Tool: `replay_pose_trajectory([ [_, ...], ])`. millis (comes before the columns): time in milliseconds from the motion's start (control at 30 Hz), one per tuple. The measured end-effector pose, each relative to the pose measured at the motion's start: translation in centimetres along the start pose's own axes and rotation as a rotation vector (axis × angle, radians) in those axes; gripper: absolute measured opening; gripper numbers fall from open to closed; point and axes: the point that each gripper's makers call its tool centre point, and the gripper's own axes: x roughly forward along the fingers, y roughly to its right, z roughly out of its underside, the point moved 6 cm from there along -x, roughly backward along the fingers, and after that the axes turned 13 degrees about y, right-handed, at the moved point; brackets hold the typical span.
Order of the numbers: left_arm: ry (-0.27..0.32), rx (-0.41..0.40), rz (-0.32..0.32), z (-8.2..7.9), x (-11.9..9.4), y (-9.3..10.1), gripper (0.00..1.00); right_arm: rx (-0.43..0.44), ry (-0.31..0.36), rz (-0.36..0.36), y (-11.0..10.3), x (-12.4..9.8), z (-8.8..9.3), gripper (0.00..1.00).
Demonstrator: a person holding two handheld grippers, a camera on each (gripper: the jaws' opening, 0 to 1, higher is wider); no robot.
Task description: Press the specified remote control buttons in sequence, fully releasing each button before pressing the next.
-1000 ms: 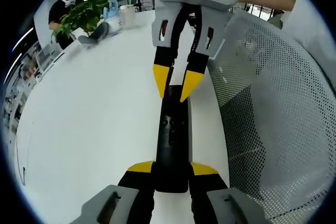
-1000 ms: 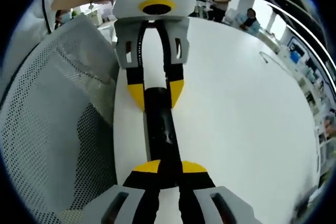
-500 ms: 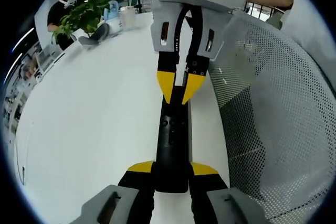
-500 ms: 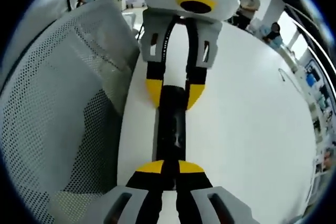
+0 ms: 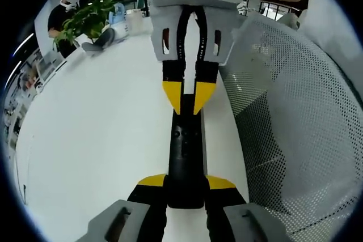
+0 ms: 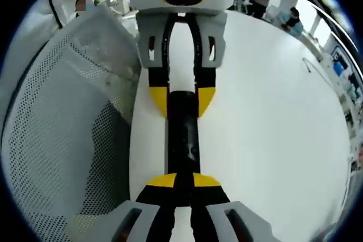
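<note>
A black remote lies lengthwise on the white table, close to the table edge beside a grey mesh chair back. The left gripper clamps the remote's near end between its yellow-tipped jaws, and in the right gripper view it grasps the far end. The right gripper has its jaws nearly closed, tips together over the remote, and in the left gripper view those tips point down at the remote's far end; a potted plant stands far back on the table.
</note>
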Motion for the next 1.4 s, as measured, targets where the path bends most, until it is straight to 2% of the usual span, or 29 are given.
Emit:
replay_pose_trajectory([
  [200, 0.010, 0.002, -0.008, 0.1, 0.0, 0.1, 0.24, -0.002, 0.108, 0.071, -0.5, -0.2, 0.6, 0.05],
  [400, 0.026, -0.012, -0.013, 0.1, -0.1, 0.0, 0.24, 0.092, 0.219, 0.118, -0.5, -0.3, 0.9, 0.05],
  [500, 0.022, -0.013, -0.008, 0.1, 0.0, 0.0, 0.24, 0.050, 0.223, 0.118, -0.6, -0.3, 1.0, 0.05],
  [833, 0.025, -0.006, -0.010, 0.2, -0.1, 0.1, 0.24, 0.000, 0.170, 0.069, -0.3, 0.2, 0.1, 0.06],
  [1033, 0.022, -0.004, -0.009, 0.1, -0.1, 0.1, 0.24, -0.073, 0.076, 0.036, -0.3, 0.5, -0.4, 0.06],
  [1133, 0.023, -0.005, -0.010, 0.2, -0.1, 0.1, 0.24, -0.042, 0.049, 0.026, -0.1, 0.5, -0.6, 0.06],
  [1200, 0.026, -0.006, -0.011, 0.2, -0.1, 0.1, 0.24, 0.018, 0.018, 0.019, 0.1, 0.5, -0.6, 0.06],
  [1233, 0.028, -0.006, -0.012, 0.2, -0.1, 0.1, 0.24, -0.004, 0.003, 0.008, 0.1, 0.7, -0.8, 0.06],
  [1300, 0.030, -0.008, -0.013, 0.2, -0.1, 0.1, 0.24, 0.007, -0.021, 0.002, 0.3, 0.7, -1.0, 0.06],
  [1400, 0.029, -0.008, -0.014, 0.1, -0.1, 0.1, 0.24, 0.037, -0.017, -0.001, 0.5, 0.6, -0.8, 0.06],
])
